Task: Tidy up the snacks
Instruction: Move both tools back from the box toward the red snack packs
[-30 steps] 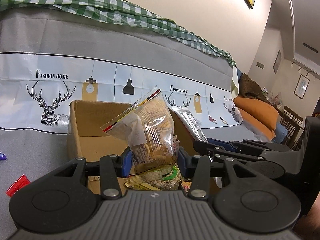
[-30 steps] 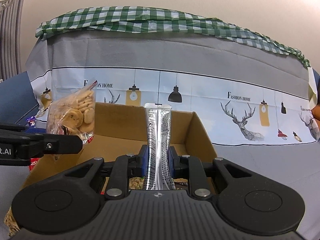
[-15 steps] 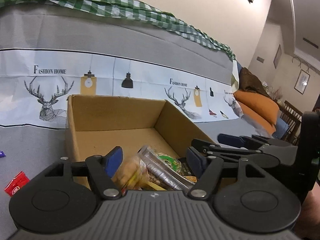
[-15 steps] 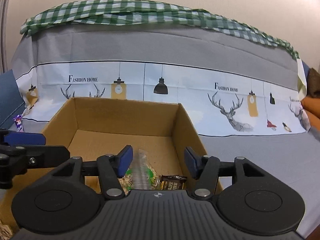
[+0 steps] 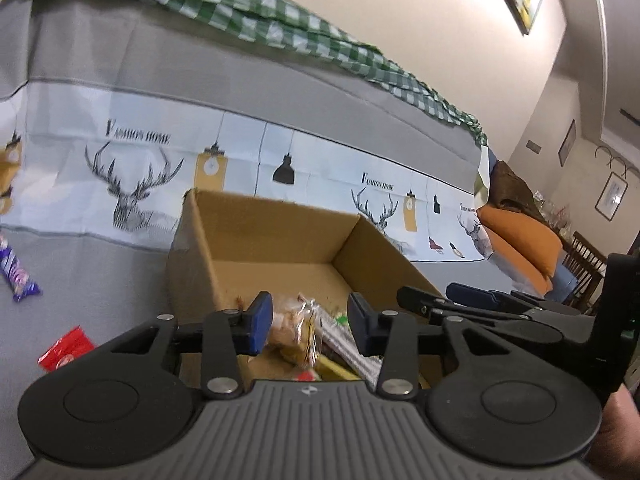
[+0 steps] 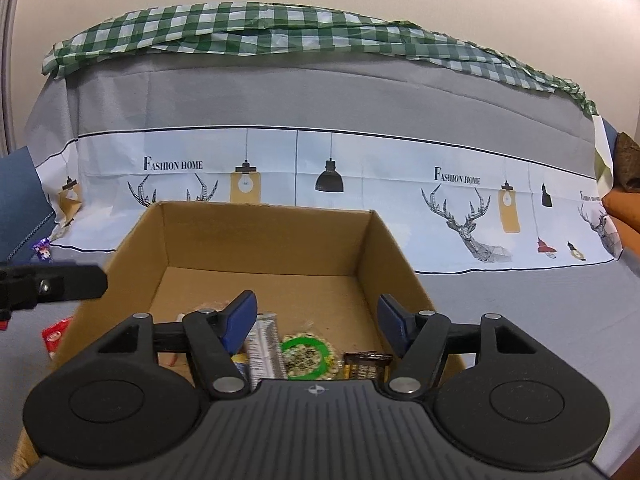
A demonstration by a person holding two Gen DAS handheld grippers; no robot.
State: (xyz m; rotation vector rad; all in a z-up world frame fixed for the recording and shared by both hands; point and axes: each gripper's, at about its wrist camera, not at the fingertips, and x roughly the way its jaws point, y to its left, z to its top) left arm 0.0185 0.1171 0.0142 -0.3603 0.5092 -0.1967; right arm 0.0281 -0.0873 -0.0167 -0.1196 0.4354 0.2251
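An open cardboard box (image 5: 264,232) sits on the covered sofa seat, and snacks lie at its near end. Over that end, my left gripper (image 5: 309,314) has its jaws closing with nothing pressed between the blue pads. The clear cookie bag (image 5: 296,332) lies loose in the box below them. My right gripper (image 6: 317,312) hovers over the same box (image 6: 264,236), jaws opening and empty. Beneath it lie a silver packet (image 6: 266,344), a green-ringed packet (image 6: 306,356) and a dark bar (image 6: 366,364). The right gripper's fingers (image 5: 460,304) show beside the box.
A red wrapper (image 5: 66,348) and a purple candy packet (image 5: 14,272) lie on the grey cover left of the box. The deer-print sofa back rises behind. Orange cushions (image 5: 520,236) and wooden chairs stand far right. The box's far half is bare cardboard.
Both grippers let go: the cookie bag and the silver packet dropped into the box. The right jaws spread wide. The left gripper shifted left, its jaws narrowing again.
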